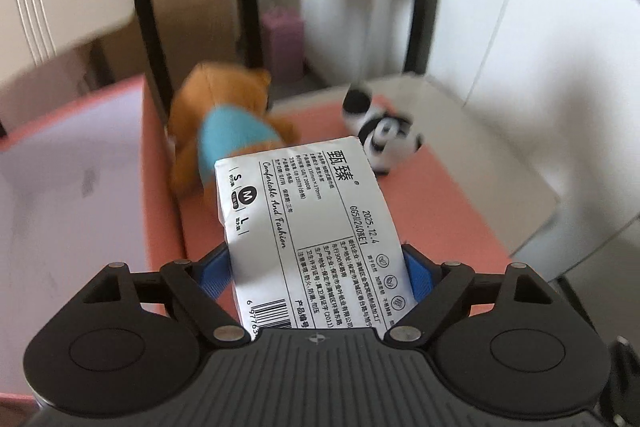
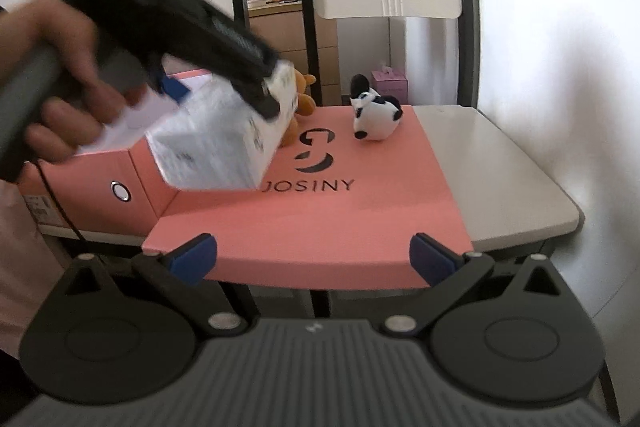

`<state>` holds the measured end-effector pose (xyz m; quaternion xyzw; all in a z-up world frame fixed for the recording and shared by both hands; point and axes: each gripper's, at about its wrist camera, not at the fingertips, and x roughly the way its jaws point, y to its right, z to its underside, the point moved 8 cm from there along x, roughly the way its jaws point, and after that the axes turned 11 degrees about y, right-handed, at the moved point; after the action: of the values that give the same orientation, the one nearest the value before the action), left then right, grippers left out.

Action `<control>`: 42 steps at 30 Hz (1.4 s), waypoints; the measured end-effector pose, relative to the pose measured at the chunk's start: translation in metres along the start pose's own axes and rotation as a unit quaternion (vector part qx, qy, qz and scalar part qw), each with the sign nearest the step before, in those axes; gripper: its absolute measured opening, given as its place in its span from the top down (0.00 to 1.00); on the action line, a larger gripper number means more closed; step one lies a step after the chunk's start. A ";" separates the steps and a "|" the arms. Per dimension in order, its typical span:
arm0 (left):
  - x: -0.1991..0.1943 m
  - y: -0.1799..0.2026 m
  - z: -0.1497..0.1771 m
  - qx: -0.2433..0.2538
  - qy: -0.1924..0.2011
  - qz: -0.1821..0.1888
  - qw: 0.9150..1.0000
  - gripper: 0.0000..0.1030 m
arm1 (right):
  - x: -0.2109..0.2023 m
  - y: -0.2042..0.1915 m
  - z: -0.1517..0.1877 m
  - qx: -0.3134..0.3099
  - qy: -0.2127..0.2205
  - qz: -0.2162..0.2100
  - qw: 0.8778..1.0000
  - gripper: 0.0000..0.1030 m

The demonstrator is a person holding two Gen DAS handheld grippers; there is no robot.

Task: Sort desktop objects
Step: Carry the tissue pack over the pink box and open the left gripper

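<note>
My left gripper [image 1: 316,267] is shut on a white tissue pack [image 1: 308,227] with black print and holds it in the air above the pink box lid [image 1: 440,211]. In the right wrist view the left gripper [image 2: 216,83] carries the tissue pack [image 2: 224,143] beside the open pink box [image 2: 96,183]. A brown plush bear [image 1: 224,123] in a blue shirt and a black-and-white plush panda [image 1: 380,131] lie on the lid farther back; the panda also shows in the right wrist view [image 2: 376,115]. My right gripper [image 2: 312,255] is open and empty near the lid's front edge.
The pink lid [image 2: 320,219] marked JOSINY lies on a grey table [image 2: 500,167]. The box's white inside [image 1: 68,179] is at the left. Black frame posts [image 1: 148,27] stand behind the toys. A purple tissue box [image 2: 390,85] sits beyond the table.
</note>
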<state>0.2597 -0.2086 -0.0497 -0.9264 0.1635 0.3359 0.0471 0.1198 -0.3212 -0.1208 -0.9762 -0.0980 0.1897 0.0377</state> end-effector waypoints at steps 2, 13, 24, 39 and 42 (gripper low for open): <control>-0.021 -0.009 -0.012 0.008 0.022 0.004 1.000 0.15 | 0.004 -0.005 -0.003 -0.002 0.000 -0.002 1.000 0.00; -0.030 -0.142 -0.010 -0.024 0.038 -0.067 0.997 0.15 | 0.032 -0.039 -0.016 -0.015 -0.003 -0.007 1.000 0.00; 0.033 -0.202 0.031 -0.062 -0.008 -0.040 0.997 0.15 | 0.053 -0.070 -0.028 -0.031 -0.009 0.040 0.999 0.00; 0.065 -0.220 0.059 -0.079 -0.053 0.007 0.995 0.14 | 0.078 -0.101 -0.048 -0.026 -0.001 0.086 0.996 0.00; 0.067 -0.219 0.062 -0.076 -0.063 0.007 0.995 0.14 | 0.083 -0.105 -0.047 -0.028 -0.005 0.078 0.997 0.00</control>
<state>0.3440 -0.0087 -0.1449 -0.9034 0.1404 0.4049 -0.0155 0.1944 -0.2033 -0.0958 -0.9807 -0.0272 0.1937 -0.0047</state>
